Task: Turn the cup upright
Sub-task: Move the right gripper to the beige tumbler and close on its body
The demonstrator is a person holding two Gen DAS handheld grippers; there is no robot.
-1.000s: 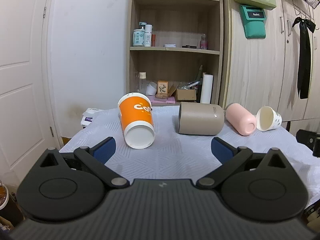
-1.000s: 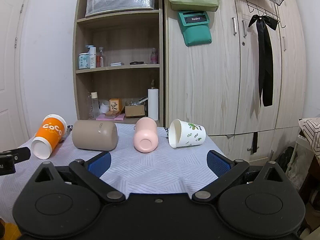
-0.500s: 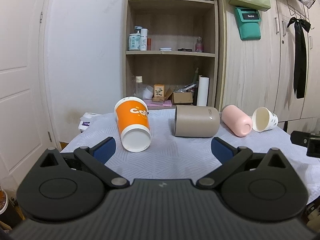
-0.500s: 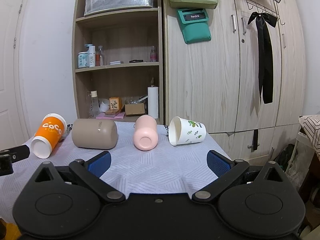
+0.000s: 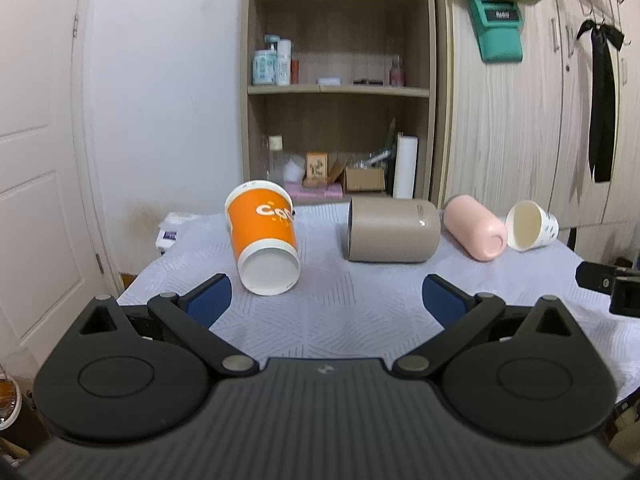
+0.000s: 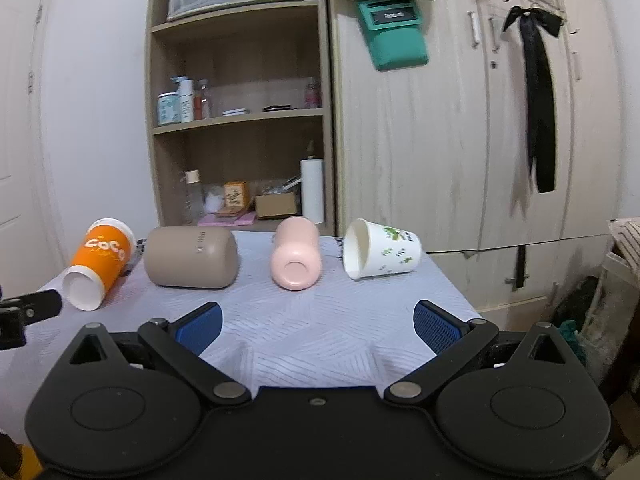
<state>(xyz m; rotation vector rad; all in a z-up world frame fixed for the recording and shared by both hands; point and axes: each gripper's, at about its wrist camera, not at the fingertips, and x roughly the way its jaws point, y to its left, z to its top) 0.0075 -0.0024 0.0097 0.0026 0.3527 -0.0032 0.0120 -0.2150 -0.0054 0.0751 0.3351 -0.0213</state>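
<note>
Above table [image 5: 360,320]: left tongs [image 5: 326,294], right tongs [image 6: 316,322] wide apart, empty.

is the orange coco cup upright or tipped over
Tipped over. The orange cup lies on its side on the tablecloth, its white round end facing the left wrist camera; no fingers touch it.

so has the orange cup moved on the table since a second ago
No. The orange cup lies on its side just left of the beige cup, as before; only the cameras shifted.
</note>
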